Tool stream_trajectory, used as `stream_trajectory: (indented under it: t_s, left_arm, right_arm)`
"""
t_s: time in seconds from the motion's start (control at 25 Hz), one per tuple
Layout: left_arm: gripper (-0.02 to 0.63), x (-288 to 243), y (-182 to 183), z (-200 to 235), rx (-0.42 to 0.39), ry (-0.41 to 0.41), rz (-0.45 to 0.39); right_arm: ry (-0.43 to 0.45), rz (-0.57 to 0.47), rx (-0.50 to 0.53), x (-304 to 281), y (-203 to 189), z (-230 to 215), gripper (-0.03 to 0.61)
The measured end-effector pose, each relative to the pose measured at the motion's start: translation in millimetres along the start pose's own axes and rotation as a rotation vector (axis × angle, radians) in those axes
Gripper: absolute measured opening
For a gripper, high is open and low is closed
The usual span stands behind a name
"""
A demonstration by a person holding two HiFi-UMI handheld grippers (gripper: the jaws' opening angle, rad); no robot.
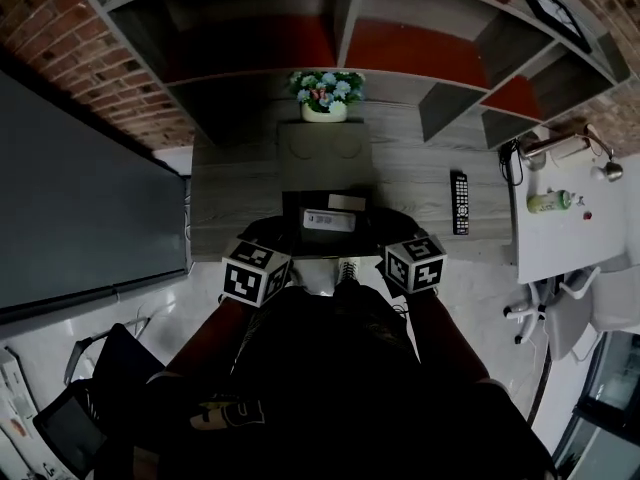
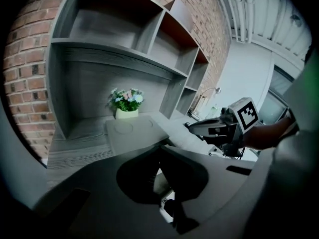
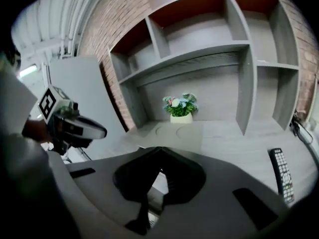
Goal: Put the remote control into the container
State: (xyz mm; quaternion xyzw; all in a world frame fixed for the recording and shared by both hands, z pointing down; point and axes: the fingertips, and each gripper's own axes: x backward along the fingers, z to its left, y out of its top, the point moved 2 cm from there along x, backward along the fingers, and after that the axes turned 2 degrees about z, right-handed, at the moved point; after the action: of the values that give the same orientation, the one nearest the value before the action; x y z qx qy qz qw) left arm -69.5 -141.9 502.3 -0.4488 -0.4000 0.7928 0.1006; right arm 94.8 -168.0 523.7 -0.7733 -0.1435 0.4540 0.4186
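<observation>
the slim black plastic remote control [image 1: 459,203] lies on the grey wood bench [image 1: 410,183], right of the dark open container [image 1: 290,210]. it's probably light and stiff, so pinch across its narrow middle. your left claw [image 2: 160,148] and right claw [image 3: 160,151] are closed and empty.

Remote control [image 1: 459,203]: black, pale buttons. Shelving [image 1: 352,8]: grey wood grain, red backs. Flowers [image 1: 325,86]: pink, blue, white; pot [image 1: 324,113] cream.

remote control [image 1: 459,203] button labels too small to read

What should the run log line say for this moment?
left gripper: shut, empty | right gripper: shut, empty | black remote: lying on desk, untouched
</observation>
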Motion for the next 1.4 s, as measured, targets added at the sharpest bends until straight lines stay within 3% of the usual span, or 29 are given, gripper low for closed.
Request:
stream_trajectory:
  t_s: [0.28,0.48,0.6,0.72,1.0,1.4]
  left_arm:
    - [0.006,-7,11,-23,-0.061,-0.069,0.01]
    - [0.006,-3,11,-39,-0.099,-0.13,0.01]
    - [0.006,-6,1,-45,-0.163,-0.161,0.038]
    - [0.006,-7,-6,-50,-0.164,-0.183,0.043]
    - [0.006,-10,-11,-56,-0.199,-0.156,0.067]
    - [0.006,-51,12,-88,-0.166,-0.062,0.063]
  right_arm:
    - [-0.052,-0.048,-0.053,43,-19,4,0.008]
    - [-0.145,-0.058,-0.167,63,-41,7,0.008]
    - [-0.206,-0.055,-0.182,74,-51,11,0.008]
    - [-0.241,-0.05,-0.179,85,-62,16,0.008]
    - [-0.276,-0.052,-0.194,98,-71,1,0.009]
    - [-0.342,0.022,-0.168,119,-86,-104,0.009]
